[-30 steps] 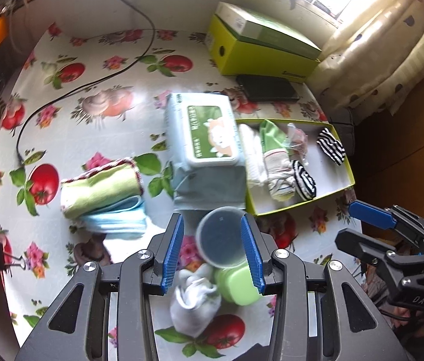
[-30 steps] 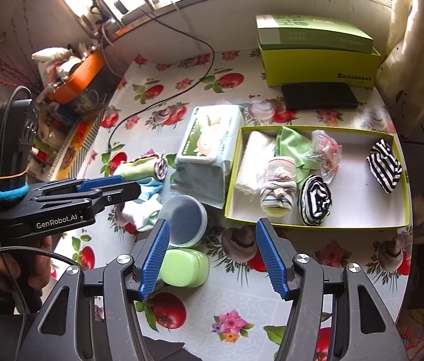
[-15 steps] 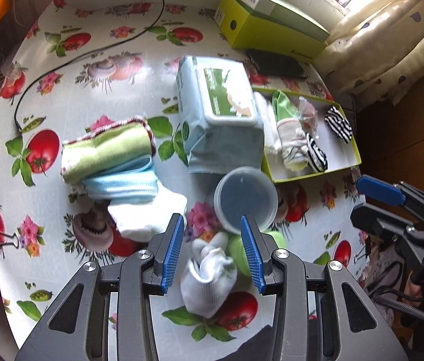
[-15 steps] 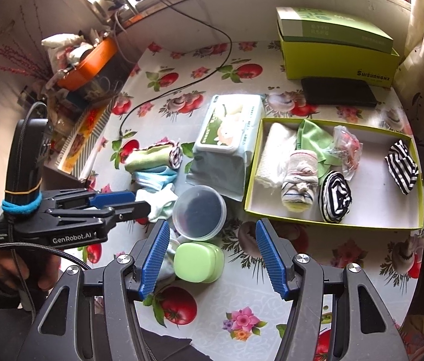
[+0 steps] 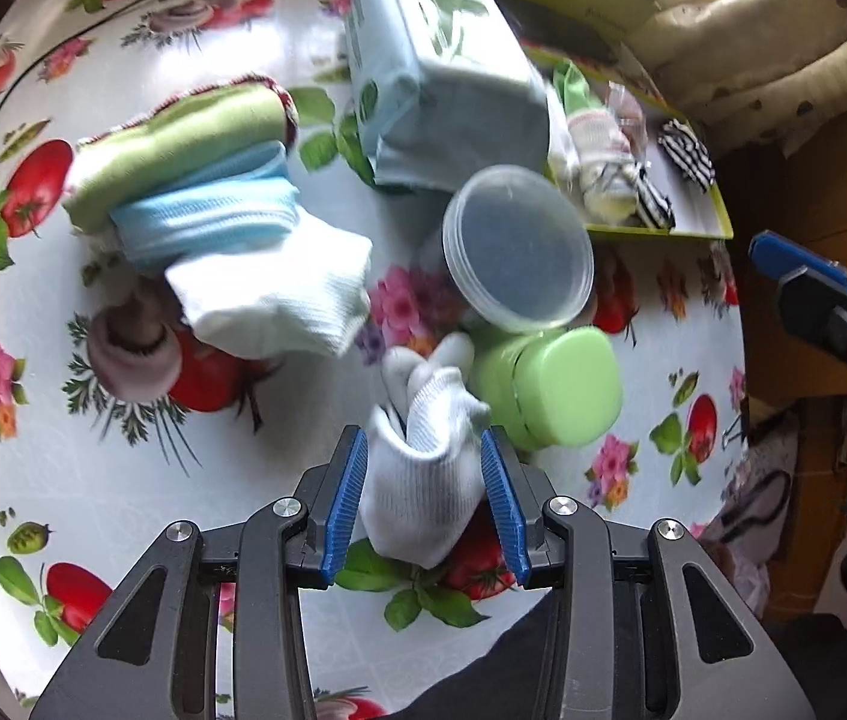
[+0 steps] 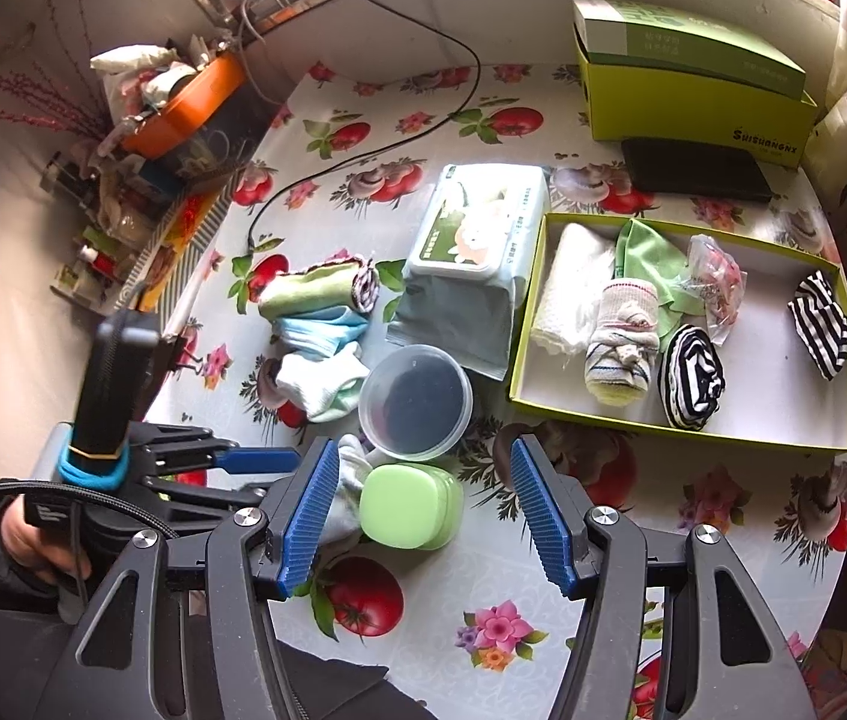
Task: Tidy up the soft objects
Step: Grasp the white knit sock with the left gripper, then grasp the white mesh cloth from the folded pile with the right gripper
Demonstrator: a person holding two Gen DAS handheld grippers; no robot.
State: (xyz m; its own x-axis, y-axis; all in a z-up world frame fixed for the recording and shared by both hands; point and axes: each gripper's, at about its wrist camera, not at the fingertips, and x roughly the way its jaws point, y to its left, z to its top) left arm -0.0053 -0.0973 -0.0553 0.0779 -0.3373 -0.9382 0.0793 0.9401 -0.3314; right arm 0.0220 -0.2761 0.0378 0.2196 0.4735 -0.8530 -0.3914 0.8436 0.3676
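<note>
Right wrist view: the yellow-green tray (image 6: 687, 429) holds a white cloth (image 6: 573, 288), green cloth (image 6: 648, 258), rolled pale sock (image 6: 621, 348) and two striped rolls. The round plastic tub (image 6: 417, 399) looks empty. The left gripper (image 5: 426, 468) straddles the white sock bundle (image 5: 423, 468) on the table; actual pinching is unclear. The right gripper (image 6: 423, 510) hangs open, empty.

Green case (image 5: 549, 384), clear tub (image 5: 519, 246) crowd sock's (image 5: 423, 468) right; left side free.

Bystanders on my worktop (image 6: 633, 612)
A clear tub (image 6: 416, 401) touches my green case (image 6: 410, 505); a wipes pack (image 6: 474, 258) lies behind, black cable (image 6: 363, 157) trailing past.
</note>
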